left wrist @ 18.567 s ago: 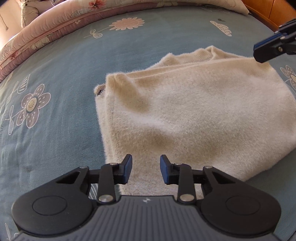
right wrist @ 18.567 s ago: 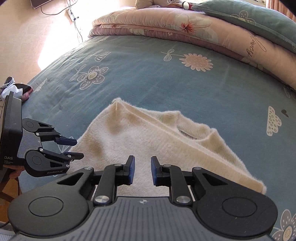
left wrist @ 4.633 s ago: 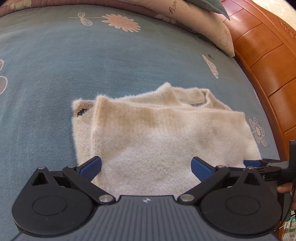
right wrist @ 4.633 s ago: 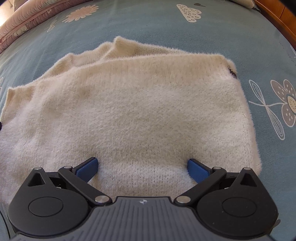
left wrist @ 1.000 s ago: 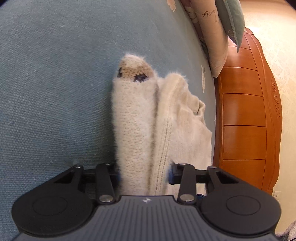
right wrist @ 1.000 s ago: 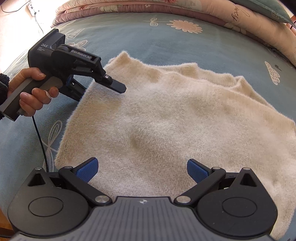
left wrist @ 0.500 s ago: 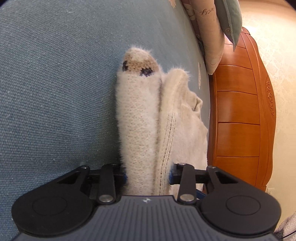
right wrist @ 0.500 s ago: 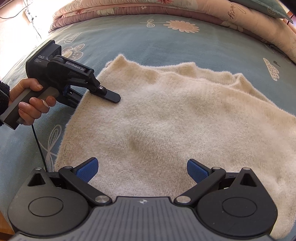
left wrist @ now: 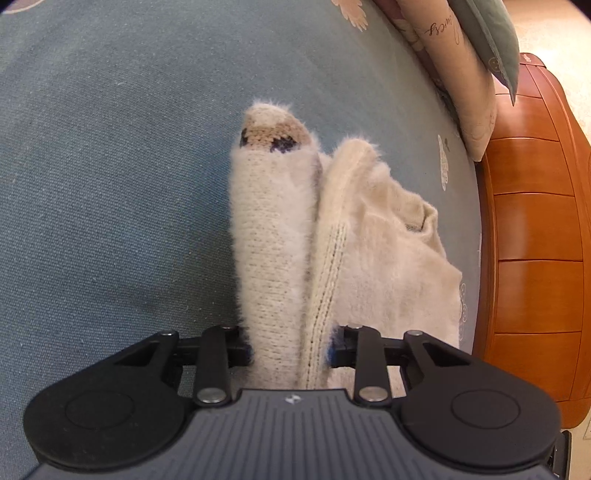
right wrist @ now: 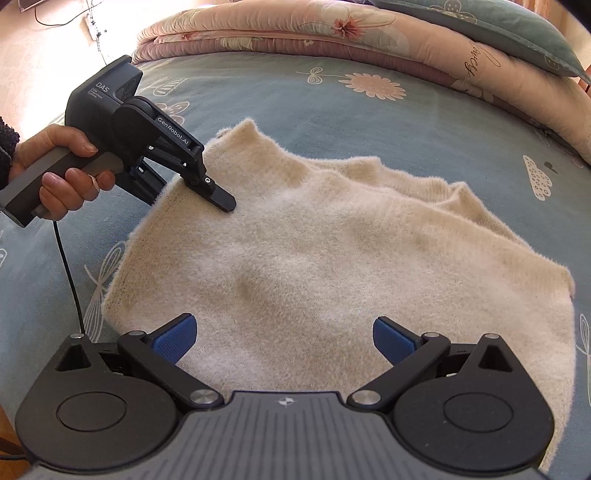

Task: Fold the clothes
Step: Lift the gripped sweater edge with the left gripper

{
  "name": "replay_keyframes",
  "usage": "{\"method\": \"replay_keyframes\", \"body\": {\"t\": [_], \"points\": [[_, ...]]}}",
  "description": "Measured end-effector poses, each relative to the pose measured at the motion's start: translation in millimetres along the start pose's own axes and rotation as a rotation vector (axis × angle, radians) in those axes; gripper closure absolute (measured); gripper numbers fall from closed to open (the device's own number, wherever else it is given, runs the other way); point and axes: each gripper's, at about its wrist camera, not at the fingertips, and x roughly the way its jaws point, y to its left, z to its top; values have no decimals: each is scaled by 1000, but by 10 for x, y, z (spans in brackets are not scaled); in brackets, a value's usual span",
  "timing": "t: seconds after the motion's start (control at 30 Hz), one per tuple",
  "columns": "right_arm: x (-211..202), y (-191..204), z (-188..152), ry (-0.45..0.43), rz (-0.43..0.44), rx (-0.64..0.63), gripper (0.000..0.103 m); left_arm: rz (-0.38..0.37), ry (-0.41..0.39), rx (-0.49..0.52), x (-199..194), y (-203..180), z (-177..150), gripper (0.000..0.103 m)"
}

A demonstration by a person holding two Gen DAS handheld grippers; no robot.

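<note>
A folded cream fuzzy sweater (right wrist: 332, 258) lies on the blue flowered bedsheet (right wrist: 332, 110). My left gripper (left wrist: 290, 350) is shut on the sweater's left edge (left wrist: 284, 258), pinching several stacked layers; a brown and dark patterned patch (left wrist: 271, 131) shows at the far end. In the right wrist view the left gripper (right wrist: 218, 197) clamps that edge from the left, one finger lying on top. My right gripper (right wrist: 284, 338) is open and empty, jaws wide apart, just above the sweater's near edge.
Folded pink quilts (right wrist: 332, 33) and pillows (right wrist: 498, 26) lie at the back of the bed. A wooden headboard (left wrist: 532, 240) runs along the right of the left wrist view. A cable (right wrist: 70, 273) hangs from the left gripper.
The left gripper, still shut on the sweater's edge, has lifted and drawn it slightly inward. The right gripper stays open and has backed off slightly.
</note>
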Motion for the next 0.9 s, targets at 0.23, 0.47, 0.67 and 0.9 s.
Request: {"method": "replay_keyframes", "body": {"t": [0.23, 0.47, 0.67, 0.9], "points": [[88, -255, -36, -48, 94, 198, 2, 73, -4, 38, -127, -277, -146, 73], [412, -235, -104, 37, 101, 238, 4, 107, -13, 39, -30, -674, -129, 74], [181, -430, -183, 1, 135, 405, 12, 124, -13, 43, -47, -932, -158, 74], [372, -475, -443, 109, 137, 445, 14, 172, -7, 30, -13, -1194, -213, 74]]}}
